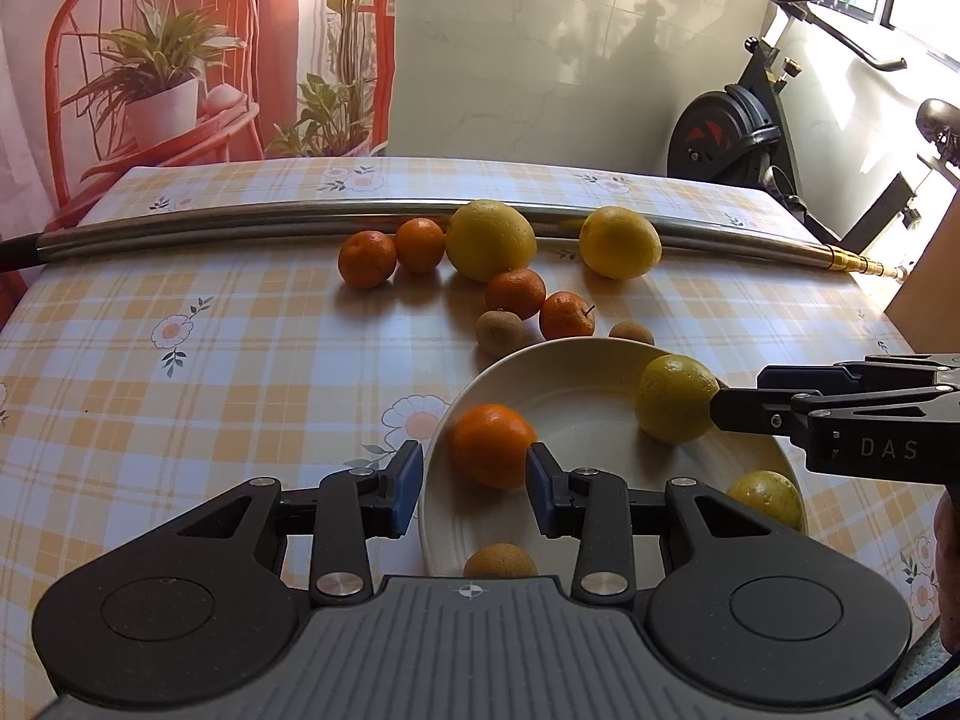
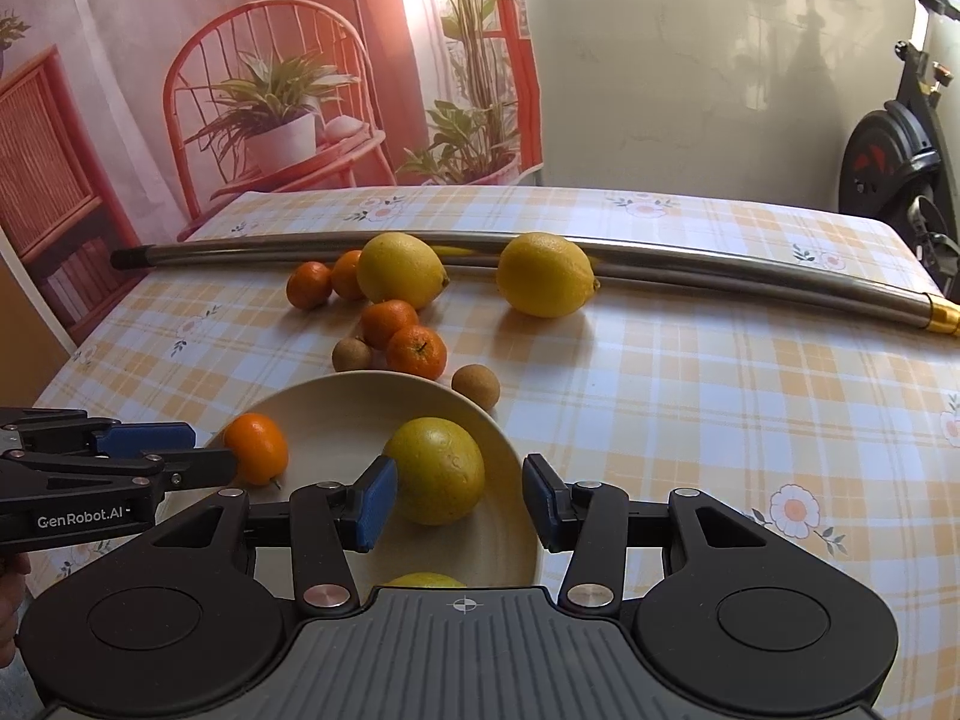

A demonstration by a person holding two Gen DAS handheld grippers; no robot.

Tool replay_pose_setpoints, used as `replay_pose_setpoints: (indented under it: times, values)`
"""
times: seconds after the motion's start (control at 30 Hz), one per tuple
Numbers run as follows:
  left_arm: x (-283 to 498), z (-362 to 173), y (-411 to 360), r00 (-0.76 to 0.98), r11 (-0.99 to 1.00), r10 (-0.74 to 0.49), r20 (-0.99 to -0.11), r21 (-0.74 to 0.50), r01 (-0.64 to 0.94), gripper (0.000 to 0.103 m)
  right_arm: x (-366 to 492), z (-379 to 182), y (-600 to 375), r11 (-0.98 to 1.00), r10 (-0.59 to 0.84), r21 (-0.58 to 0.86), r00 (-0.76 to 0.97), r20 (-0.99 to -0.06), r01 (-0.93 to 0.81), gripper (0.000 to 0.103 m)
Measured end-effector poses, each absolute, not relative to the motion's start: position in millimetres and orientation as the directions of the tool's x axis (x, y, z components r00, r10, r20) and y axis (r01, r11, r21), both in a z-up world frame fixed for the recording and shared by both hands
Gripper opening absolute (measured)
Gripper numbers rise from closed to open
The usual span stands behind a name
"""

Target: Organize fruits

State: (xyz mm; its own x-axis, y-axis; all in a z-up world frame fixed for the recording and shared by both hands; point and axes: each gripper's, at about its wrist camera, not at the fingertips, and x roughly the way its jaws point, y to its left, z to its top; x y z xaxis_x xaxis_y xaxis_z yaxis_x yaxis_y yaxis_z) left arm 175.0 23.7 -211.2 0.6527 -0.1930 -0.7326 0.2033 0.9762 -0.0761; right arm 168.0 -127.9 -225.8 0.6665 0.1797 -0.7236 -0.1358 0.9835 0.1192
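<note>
Both grippers pointed steeply down over a cream plate (image 1: 600, 360) on a checked tablecloth (image 1: 180, 330). The left gripper (image 1: 474, 483) had its jaws apart, with a tangerine (image 1: 492, 444) between the blue pads; the right pad touched the fruit, and a gap showed at the left pad, which hung outside the plate's left rim. The right gripper (image 2: 459, 501) also stood with jaws apart around a yellow-green citrus (image 2: 438, 471) lying in the plate; the left pad met it, the right pad stood clear beyond the plate's right rim.

A second yellow-green fruit (image 1: 768, 495) and a small brown fruit (image 1: 501, 561) lay at the plate's near edge. Beyond the far rim sat two more brown fruits (image 2: 352, 354), four tangerines (image 2: 416, 351) and two lemons (image 2: 546, 275). The lemons lay with their long axes across the table, nipples to the right in the right wrist view, against a steel pipe (image 2: 720, 267) that ran along the table's far side. To the right of the plate the cloth lay open to the table edge.
</note>
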Motion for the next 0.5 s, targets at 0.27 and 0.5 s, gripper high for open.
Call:
replay_pose_setpoints:
  times: [0.27, 0.5]
  values:
    - [180.2, -203.8, 32.2, 0.667, 0.980, -0.190, -0.720, -0.094, 0.177, 0.040, 169.8, -224.3, -131.3, 0.984, 0.177, 0.126, 0.672, -0.719, -0.125, 0.043]
    - [192.5, -192.8, 47.9, 0.687, 0.983, -0.183, -0.704, -0.119, 0.139, 0.040, 172.4, -218.7, -135.0, 0.985, 0.173, 0.127, 0.685, -0.708, -0.117, 0.043]
